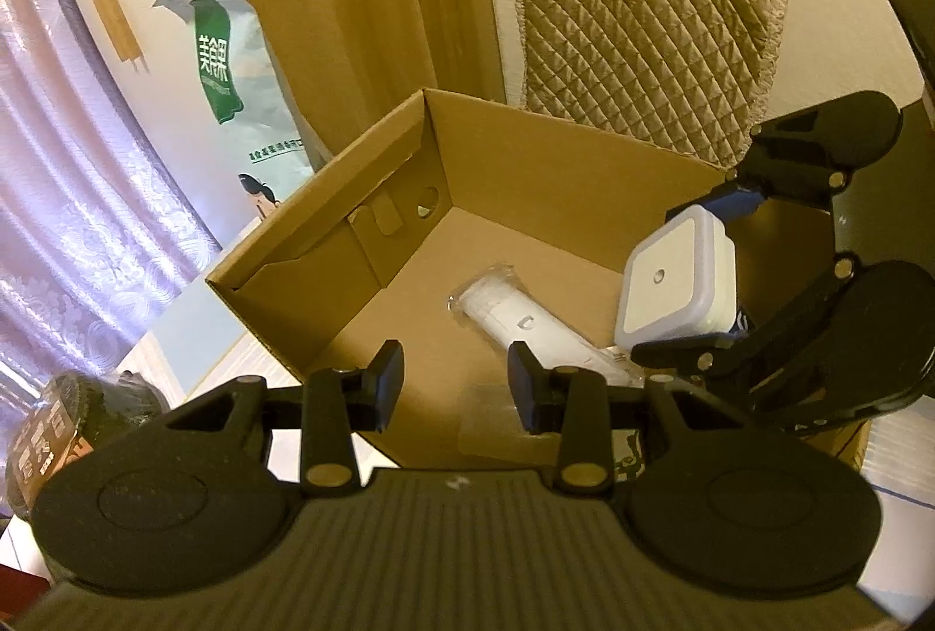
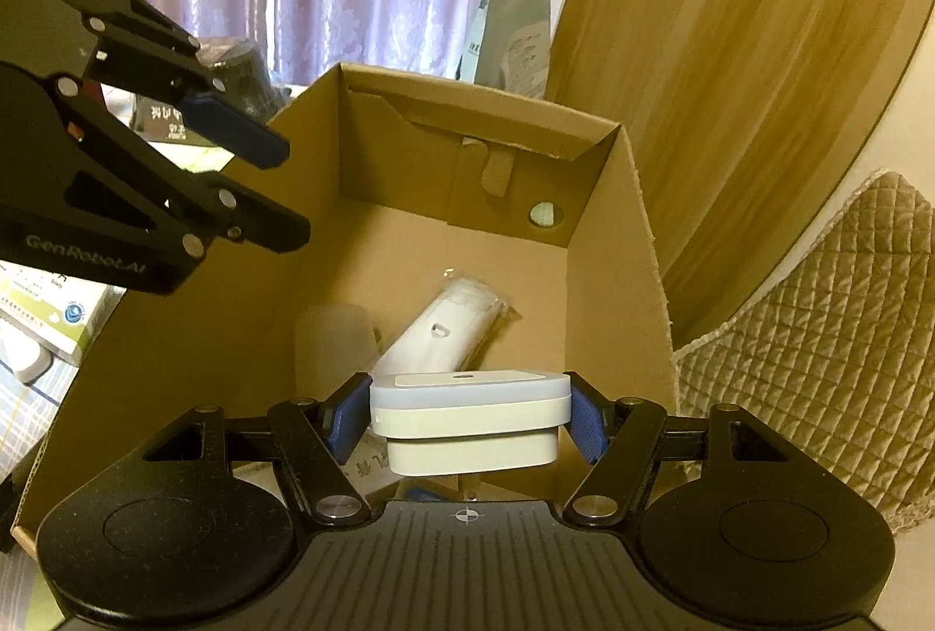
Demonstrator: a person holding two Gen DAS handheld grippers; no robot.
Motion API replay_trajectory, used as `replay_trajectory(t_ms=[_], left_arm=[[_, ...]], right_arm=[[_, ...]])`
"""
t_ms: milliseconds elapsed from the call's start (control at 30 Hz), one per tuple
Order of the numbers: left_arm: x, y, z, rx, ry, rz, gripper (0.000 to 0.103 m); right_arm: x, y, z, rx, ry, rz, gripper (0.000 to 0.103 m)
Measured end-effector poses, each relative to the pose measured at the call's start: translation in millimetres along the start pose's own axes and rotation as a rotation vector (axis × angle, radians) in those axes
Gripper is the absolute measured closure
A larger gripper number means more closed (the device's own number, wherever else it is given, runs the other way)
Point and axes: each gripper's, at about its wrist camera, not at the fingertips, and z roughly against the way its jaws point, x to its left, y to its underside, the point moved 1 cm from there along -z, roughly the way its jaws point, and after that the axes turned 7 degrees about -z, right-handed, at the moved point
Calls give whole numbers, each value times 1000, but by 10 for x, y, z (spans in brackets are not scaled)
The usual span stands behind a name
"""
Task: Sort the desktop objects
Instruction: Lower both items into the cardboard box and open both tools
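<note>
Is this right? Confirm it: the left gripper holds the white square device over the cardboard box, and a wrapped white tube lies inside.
Not quite. The right gripper, not the left, holds the white square device over the cardboard box; the right wrist view shows it. The left gripper is open and empty. The wrapped white tube does lie inside.

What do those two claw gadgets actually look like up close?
Both are matte black. Each claw has two round disc-shaped housings, a ribbed body between them, and thin linkage bars joined by silver and brass-coloured rivets. The fingers end in blue pads. The left claw has "GenRobot.AI" printed on its side in grey. The right claw has a small crosshair mark on its body. No cables, hands or sleeves show.
</note>
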Motion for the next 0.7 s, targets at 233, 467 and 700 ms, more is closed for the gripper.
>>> replay_trajectory(t_ms=[233, 467, 700], left_arm=[[6, 35, 23, 4, -3, 6, 69], [24, 60, 42, 5, -7, 12, 69], [42, 91, 78, 4, -12, 17, 69]], right_arm=[[2, -21, -2, -5, 4, 1, 35], [23, -45, 1, -7, 1, 4, 35], [50, -42, 19, -6, -1, 9, 35]])
